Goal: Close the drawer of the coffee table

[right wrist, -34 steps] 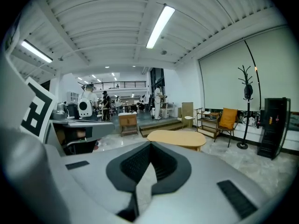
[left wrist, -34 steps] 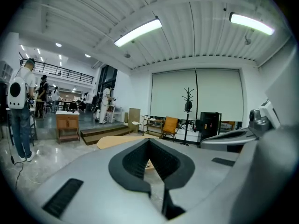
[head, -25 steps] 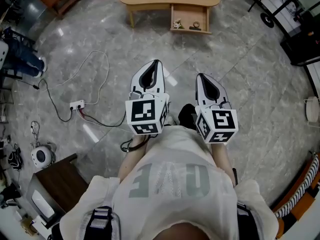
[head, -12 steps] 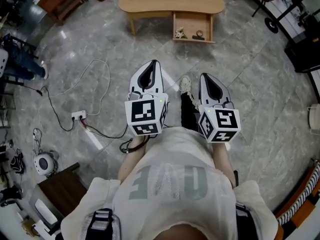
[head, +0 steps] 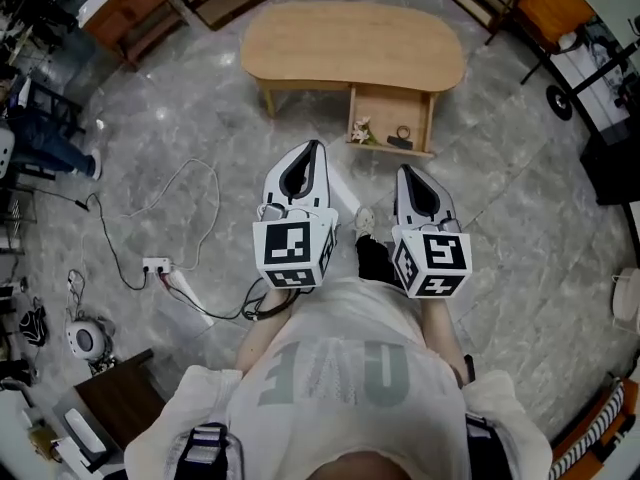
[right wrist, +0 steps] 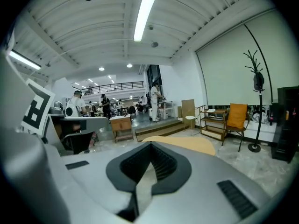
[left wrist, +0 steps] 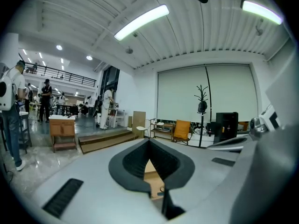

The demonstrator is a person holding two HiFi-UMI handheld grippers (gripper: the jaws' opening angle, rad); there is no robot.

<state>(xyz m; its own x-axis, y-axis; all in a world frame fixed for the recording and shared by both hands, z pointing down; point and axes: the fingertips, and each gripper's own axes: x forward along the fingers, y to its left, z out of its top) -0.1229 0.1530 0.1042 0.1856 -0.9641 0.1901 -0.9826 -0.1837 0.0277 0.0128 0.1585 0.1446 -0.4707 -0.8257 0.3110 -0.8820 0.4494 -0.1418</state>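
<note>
A grey marble floor [head: 520,218] fills the head view. At the upper middle of the frame a light wooden coffee table [head: 350,43] stands on it, its drawer [head: 385,108] pulled out toward the lower edge and holding a few things too small to tell. Left of centre a white power strip [head: 155,265] lies on the floor with a cable [head: 216,193] looping from it, and a round white device [head: 84,340] and a dark wooden cabinet [head: 120,393] sit at the lower left.

- Coffee table surface [head: 350,43], 12 o'clock: pale wood, smooth, matt.
- Drawer [head: 388,108]: same pale wood.
- Floor [head: 180,118]: grey marbled stone, glossy.
- Left tongs [head: 311,148]: matt pale plastic, black ribbed pads [left wrist: 133,160].
</note>
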